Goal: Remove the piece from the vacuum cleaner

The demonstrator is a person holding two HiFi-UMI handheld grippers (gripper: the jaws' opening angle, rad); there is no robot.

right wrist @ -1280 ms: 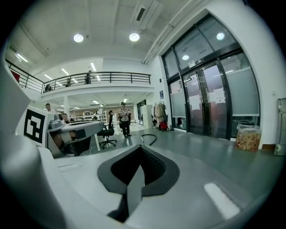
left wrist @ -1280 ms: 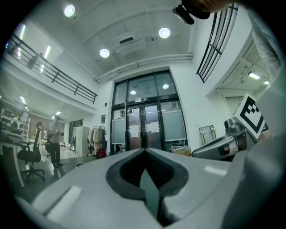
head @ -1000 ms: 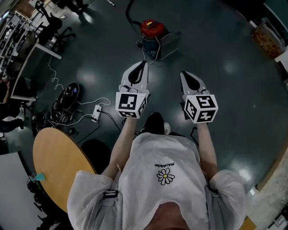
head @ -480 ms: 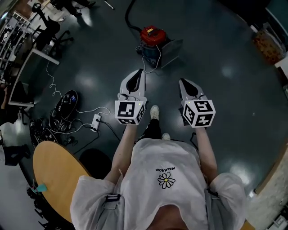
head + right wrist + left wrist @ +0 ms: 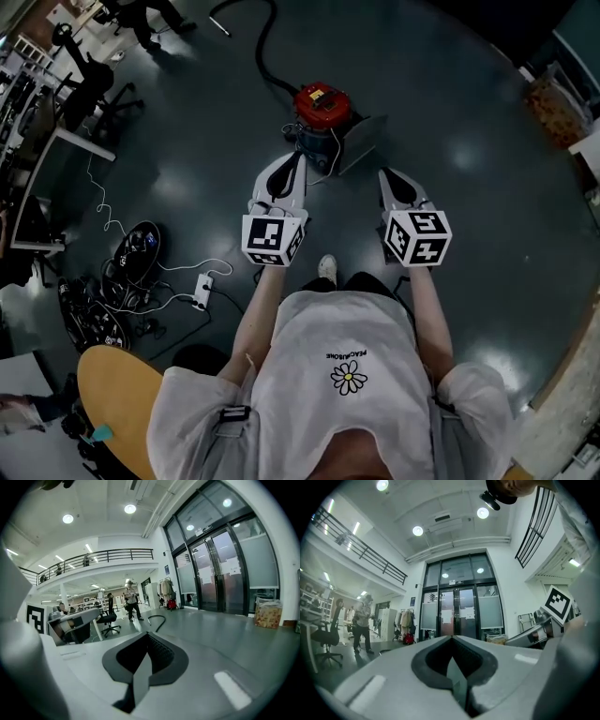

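Observation:
The vacuum cleaner [image 5: 322, 105] stands on the dark floor in the head view, with a red lid over a dark drum. Its black hose [image 5: 265, 47] curves away to the upper left, and in the right gripper view the hose [image 5: 157, 619] lies on the floor ahead. A grey flat panel [image 5: 364, 142] leans against the cleaner's right side. My left gripper [image 5: 299, 156] points at the drum from just short of it, jaws shut and empty; the same shows in its own view [image 5: 451, 637]. My right gripper [image 5: 383, 174] is level with it to the right, also shut on nothing [image 5: 147, 633].
A round wooden table [image 5: 117, 403] sits at the lower left. Cables and a power strip [image 5: 201, 302] lie beside a black round device [image 5: 139, 247]. Office chairs [image 5: 94, 67] and desks are at the far left. Glass doors [image 5: 457, 613] and a standing person [image 5: 361, 624] are ahead.
The person has stepped forward, so the vacuum cleaner now lies closer to both gripper tips. The round table has slid toward the lower left corner. Both grippers stay shut.

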